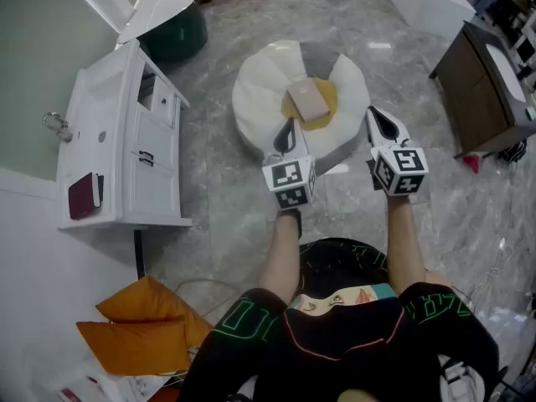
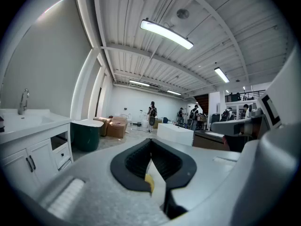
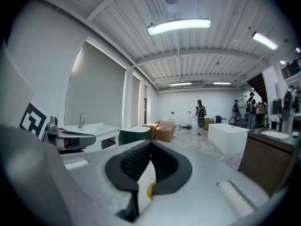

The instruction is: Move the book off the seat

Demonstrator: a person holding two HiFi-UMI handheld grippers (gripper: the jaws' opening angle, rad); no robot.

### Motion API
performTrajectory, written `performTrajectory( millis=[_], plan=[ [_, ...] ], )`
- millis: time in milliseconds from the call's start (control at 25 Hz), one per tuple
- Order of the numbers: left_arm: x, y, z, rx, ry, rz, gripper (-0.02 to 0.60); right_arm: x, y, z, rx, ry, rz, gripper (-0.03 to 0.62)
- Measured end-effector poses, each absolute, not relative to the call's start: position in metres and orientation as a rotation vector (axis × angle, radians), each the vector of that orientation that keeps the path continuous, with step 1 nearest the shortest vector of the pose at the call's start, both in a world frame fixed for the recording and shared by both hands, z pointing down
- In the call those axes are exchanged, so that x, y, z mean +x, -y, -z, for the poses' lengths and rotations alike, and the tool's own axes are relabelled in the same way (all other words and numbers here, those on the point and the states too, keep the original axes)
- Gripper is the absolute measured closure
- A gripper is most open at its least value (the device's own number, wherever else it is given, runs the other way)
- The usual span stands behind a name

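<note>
Head view, centre: left gripper (image 1: 288,129) and right gripper (image 1: 374,116), both clenched empty, sit below the book (image 1: 309,99) on the seat (image 1: 252,82); arriving unopened, they might merely shove it.

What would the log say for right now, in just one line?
step: book not yet moved | book: lying on seat | left gripper: shut, empty | right gripper: shut, empty | neither touches book

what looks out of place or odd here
A pink book lies at a slant on the yellow patch in the middle of the white beanbag seat, right where someone would sit. Nothing looks spilled or broken.
</note>
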State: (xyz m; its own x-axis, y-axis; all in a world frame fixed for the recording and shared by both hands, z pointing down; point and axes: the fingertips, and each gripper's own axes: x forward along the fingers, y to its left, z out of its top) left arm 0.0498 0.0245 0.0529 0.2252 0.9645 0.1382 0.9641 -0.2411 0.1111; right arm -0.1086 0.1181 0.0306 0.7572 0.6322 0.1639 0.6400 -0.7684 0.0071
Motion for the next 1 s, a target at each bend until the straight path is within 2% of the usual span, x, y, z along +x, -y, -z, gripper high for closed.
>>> performTrajectory(
  millis=[600,1000],
  plan=[
    [0.0,-0.054,-0.045,2.456,-1.976,-0.263,0.571,-0.165,-0.141,-0.025,-2.9,1.092,0.21,0.591],
    [0.006,-0.055,-0.035,2.486,-1.93,-0.22,0.571,-0.176,-0.158,-0.016,-2.866,1.105,0.108,0.591]
  ],
)
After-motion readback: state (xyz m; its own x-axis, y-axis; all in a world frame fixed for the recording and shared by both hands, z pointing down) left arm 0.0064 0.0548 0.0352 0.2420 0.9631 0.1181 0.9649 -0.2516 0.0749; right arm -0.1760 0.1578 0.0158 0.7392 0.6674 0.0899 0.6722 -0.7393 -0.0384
